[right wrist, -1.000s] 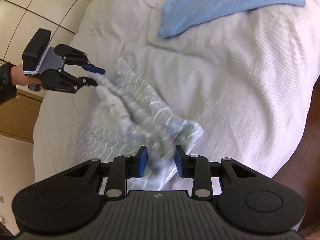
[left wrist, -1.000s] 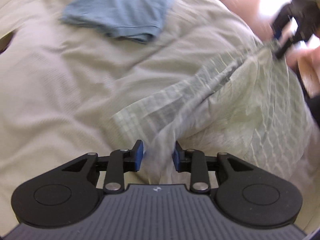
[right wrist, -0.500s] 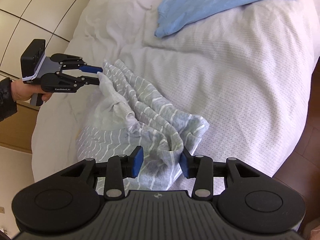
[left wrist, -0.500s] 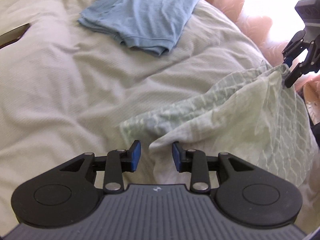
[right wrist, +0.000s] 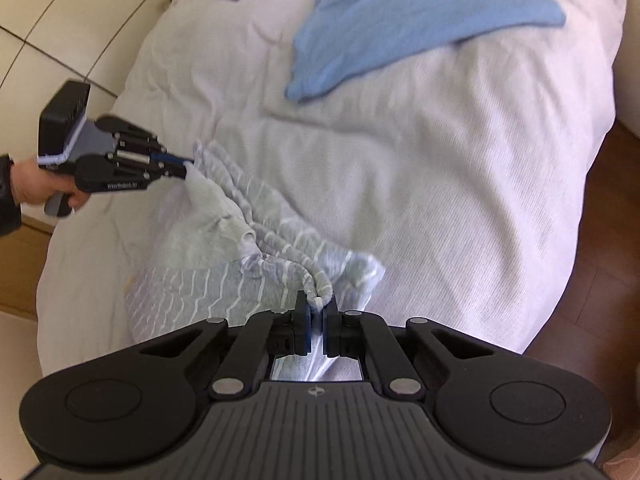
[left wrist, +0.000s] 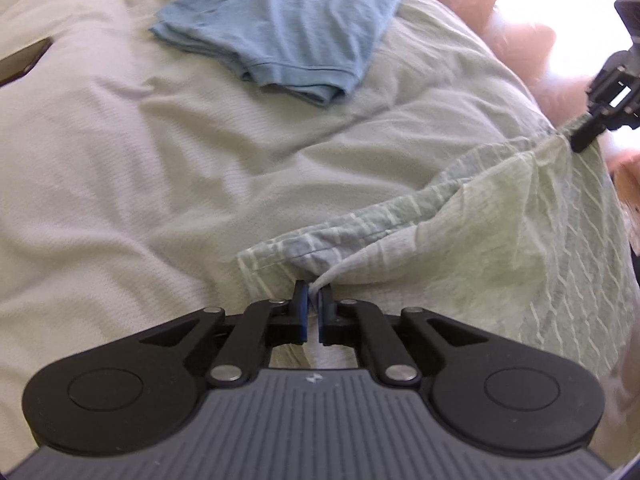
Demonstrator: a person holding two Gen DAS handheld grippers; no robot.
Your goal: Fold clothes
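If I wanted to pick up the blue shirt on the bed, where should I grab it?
Probably by the hemmed edge of the blue shirt, at the corner facing the left gripper. It lies folded flat on the bed cover, so its middle offers nothing to pinch; there the layers stack into a lip. Come down from above, this side.

Daylight flooding in from upper right of left wrist view, blowing out that corner. Fisheye bending edges, corners vignetting black. Slight softness blurring both views; folds in bedding [left wrist: 168, 184] casting soft shadows.
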